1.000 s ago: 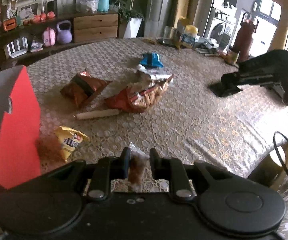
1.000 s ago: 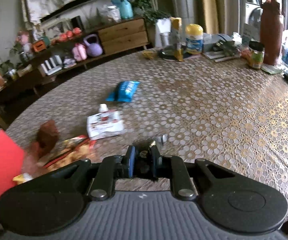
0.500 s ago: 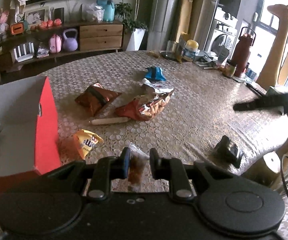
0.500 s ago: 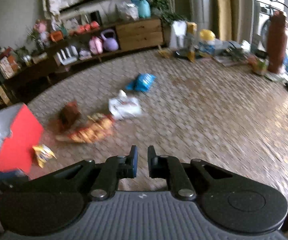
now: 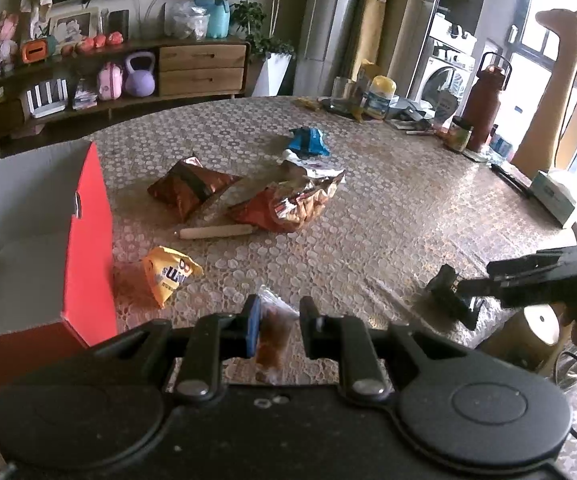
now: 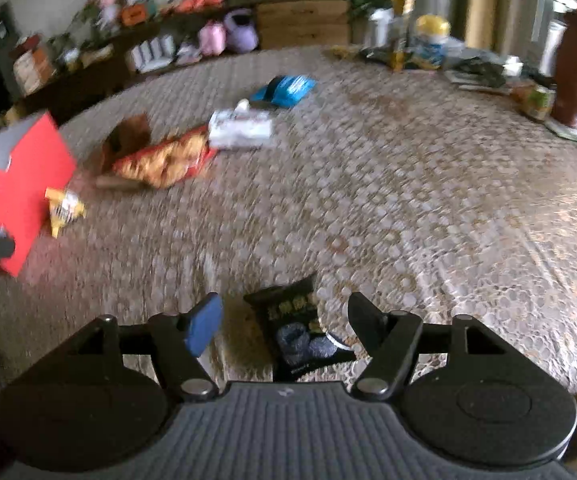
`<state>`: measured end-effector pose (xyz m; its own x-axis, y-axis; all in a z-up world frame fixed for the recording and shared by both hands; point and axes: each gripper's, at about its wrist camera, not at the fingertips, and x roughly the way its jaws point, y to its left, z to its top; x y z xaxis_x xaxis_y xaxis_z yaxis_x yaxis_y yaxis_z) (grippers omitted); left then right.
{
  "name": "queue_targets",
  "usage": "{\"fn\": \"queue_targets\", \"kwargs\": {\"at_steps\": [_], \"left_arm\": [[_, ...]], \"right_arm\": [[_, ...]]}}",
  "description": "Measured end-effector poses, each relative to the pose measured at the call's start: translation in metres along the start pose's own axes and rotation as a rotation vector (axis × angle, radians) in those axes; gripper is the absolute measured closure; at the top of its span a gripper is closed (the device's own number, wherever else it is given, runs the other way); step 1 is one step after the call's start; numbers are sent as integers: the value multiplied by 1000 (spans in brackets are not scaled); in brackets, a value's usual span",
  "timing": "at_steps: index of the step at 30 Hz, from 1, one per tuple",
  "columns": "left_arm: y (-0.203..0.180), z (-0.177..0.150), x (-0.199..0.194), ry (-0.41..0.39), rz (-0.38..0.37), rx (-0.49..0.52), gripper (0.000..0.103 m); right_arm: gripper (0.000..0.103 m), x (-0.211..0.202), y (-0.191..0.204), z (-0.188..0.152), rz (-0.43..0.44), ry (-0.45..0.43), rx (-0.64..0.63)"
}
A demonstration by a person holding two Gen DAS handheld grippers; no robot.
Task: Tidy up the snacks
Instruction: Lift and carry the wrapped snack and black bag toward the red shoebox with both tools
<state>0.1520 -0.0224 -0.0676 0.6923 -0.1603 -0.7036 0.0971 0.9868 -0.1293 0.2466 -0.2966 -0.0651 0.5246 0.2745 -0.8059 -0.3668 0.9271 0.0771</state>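
The left gripper (image 5: 275,322) pinches a small clear packet (image 5: 272,336) with brown bits inside. The packet hangs between its two fingers, close to the red box (image 5: 88,240). The box is open on top and white inside, and it sits at the near left edge of the table (image 5: 388,216).

The right gripper (image 6: 284,316) has its jaws spread wide. A little black packet (image 6: 296,328) lies flat on the table between them, right by the near edge. I cannot tell if the fingers touch it.

More snacks lie in the middle: a yellow bag (image 5: 168,276) just beside the box, a brown bag (image 5: 188,188), a big orange bag (image 5: 288,204), a long stick snack (image 5: 216,232), a white packet (image 6: 240,130) and a blue packet (image 5: 308,142).

The right half of the table is bare cloth. Bottles and jars crowd the far edge.
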Motion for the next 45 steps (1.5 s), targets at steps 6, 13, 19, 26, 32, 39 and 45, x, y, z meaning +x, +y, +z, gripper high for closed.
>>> {"fn": "queue_targets", "kwargs": {"at_steps": [6, 13, 19, 26, 32, 39, 45], "left_arm": [[-1, -1, 3, 9, 2, 1, 85], [-2, -1, 5, 17, 6, -2, 85], [-2, -2, 4, 18, 3, -3, 85], [-1, -2, 1, 12, -2, -13, 85], [1, -2, -10, -8, -6, -21, 85], [6, -1, -30, -41, -2, -32, 85], [13, 2, -46, -59, 7, -40, 85]], "right_arm": [[34, 19, 8, -11, -28, 59, -97], [37, 28, 8, -10, -62, 73, -128], [63, 28, 9, -6, -71, 73, -138], [70, 16, 14, -2, -87, 51, -117], [71, -9, 32, 4, -63, 10, -85], [71, -46, 66, 15, 5, -60, -77], [71, -70, 98, 27, 68, -101, -86]]}}
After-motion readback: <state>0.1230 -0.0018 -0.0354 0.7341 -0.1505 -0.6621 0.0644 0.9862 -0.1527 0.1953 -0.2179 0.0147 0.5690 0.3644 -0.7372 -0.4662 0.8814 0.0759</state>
